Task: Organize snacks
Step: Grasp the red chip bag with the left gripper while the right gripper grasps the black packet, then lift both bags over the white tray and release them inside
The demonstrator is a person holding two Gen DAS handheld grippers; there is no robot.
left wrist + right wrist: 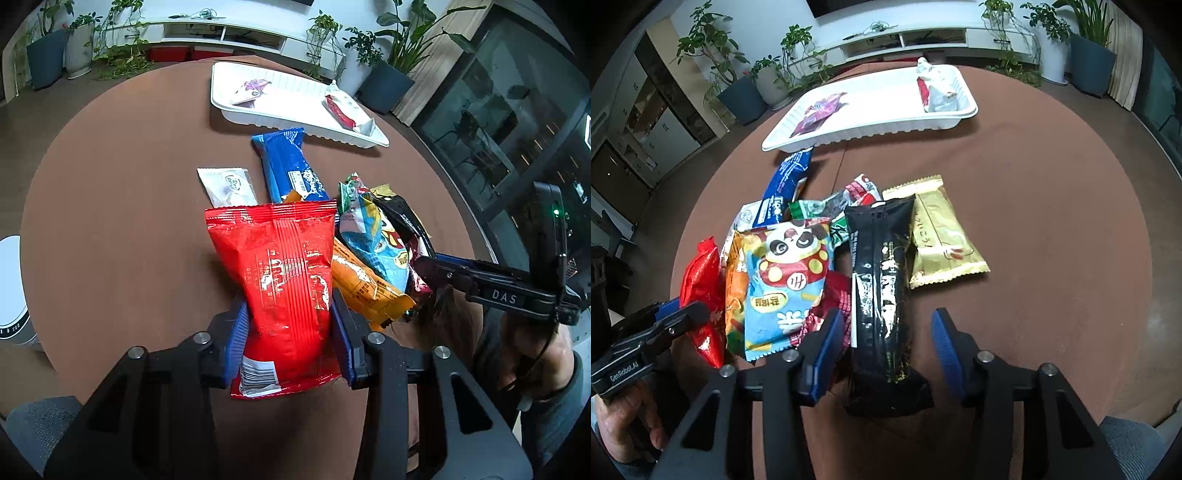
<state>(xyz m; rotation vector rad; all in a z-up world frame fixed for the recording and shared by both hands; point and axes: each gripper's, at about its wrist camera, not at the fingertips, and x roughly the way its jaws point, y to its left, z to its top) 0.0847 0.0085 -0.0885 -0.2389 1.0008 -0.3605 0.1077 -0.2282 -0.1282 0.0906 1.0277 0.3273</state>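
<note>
**Left jaws pinch the red bag, right jaws stand apart**

The left gripper (291, 332) has its jaws pressed on the red snack bag (284, 280), glossy and ribbed, at lower centre. The right gripper (886, 339) has its jaws spread around the black packet (882, 295), without touching it. The packet's lower end is dark and blurred. The white tray (886, 122) lies at the upper centre.
</note>
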